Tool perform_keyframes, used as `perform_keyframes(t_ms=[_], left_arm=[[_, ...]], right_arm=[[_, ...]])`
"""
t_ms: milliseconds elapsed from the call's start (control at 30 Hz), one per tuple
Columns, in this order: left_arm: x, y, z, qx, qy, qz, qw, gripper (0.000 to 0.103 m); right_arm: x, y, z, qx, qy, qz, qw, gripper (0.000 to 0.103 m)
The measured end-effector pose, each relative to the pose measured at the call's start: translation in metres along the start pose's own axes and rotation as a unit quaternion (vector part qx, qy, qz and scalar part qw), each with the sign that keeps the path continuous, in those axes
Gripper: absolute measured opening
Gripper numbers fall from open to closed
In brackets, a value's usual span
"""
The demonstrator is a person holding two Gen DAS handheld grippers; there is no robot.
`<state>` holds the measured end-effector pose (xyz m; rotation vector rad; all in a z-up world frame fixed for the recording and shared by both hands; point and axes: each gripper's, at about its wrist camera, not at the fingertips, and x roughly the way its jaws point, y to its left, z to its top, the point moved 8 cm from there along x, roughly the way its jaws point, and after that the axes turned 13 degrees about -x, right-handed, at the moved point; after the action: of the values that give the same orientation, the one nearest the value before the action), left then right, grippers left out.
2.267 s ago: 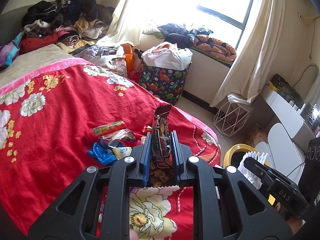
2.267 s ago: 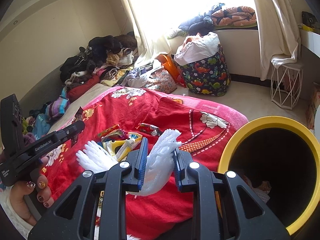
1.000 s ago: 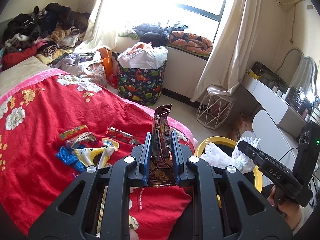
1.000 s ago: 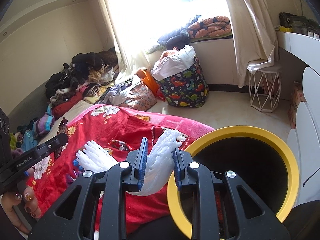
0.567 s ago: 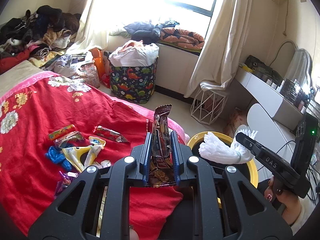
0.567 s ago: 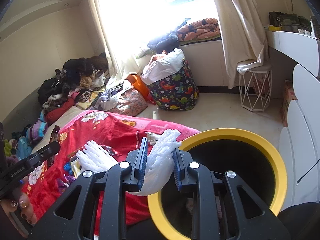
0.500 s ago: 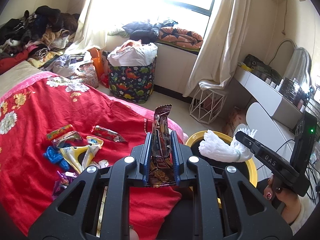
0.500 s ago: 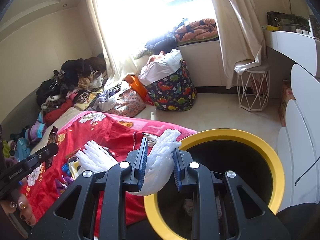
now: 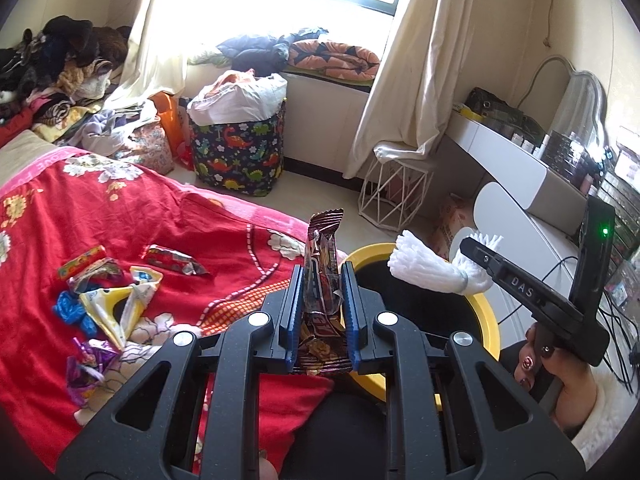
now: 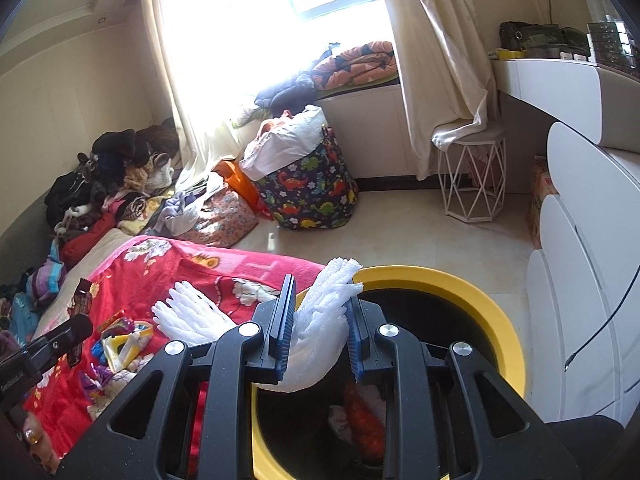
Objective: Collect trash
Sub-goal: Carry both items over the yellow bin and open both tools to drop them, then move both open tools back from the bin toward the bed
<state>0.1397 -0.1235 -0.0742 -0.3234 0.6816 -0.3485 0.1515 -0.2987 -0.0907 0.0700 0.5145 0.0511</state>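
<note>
1. Left gripper [image 9: 322, 300] pinches a brown snack wrapper [image 9: 323, 268] that stands upright between its jaws.
2. Right gripper [image 10: 318, 320] clamps white foam netting [image 10: 320, 332]; the yellow-rimmed bin [image 10: 500, 332] lies just beneath it.

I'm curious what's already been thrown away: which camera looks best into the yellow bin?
The right wrist view: it looks down into the yellow bin, showing crumpled trash at the bottom. The left wrist view catches only part of its rim.

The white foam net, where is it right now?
The foam net is clamped in the right gripper, over the near-left rim of the yellow bin, beside the red bedspread.
</note>
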Motion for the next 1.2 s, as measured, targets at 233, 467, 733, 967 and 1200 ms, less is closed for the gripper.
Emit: perform_keyframes(t_ms=[233, 467, 733, 967, 1200], left_arm=[[0.015, -0.019, -0.015, 0.016, 0.021, -0.014, 0.9996, 0.013], [0.035, -0.042, -0.033, 0.034, 0.047, -0.03, 0.9979, 0.013], [0.062, -0.064, -0.052, 0.047, 0.081, -0.046, 0.9946, 0.013], [0.082, -0.079, -0.064, 0.057, 0.105, -0.059, 0.9911, 0.013], [0.095, -0.08, -0.071, 0.046, 0.117, -0.068, 0.9898, 0.056]], right_arm=[[0.004, -0.021, -0.006, 0.004, 0.003, -0.028, 1.0, 0.022], [0.008, -0.042, -0.013, 0.013, 0.009, -0.055, 0.998, 0.022], [0.016, -0.069, -0.025, 0.031, 0.019, -0.081, 0.996, 0.022], [0.024, -0.08, -0.03, 0.045, 0.02, -0.083, 0.995, 0.025], [0.023, -0.086, -0.031, 0.069, 0.008, -0.068, 0.995, 0.057]])
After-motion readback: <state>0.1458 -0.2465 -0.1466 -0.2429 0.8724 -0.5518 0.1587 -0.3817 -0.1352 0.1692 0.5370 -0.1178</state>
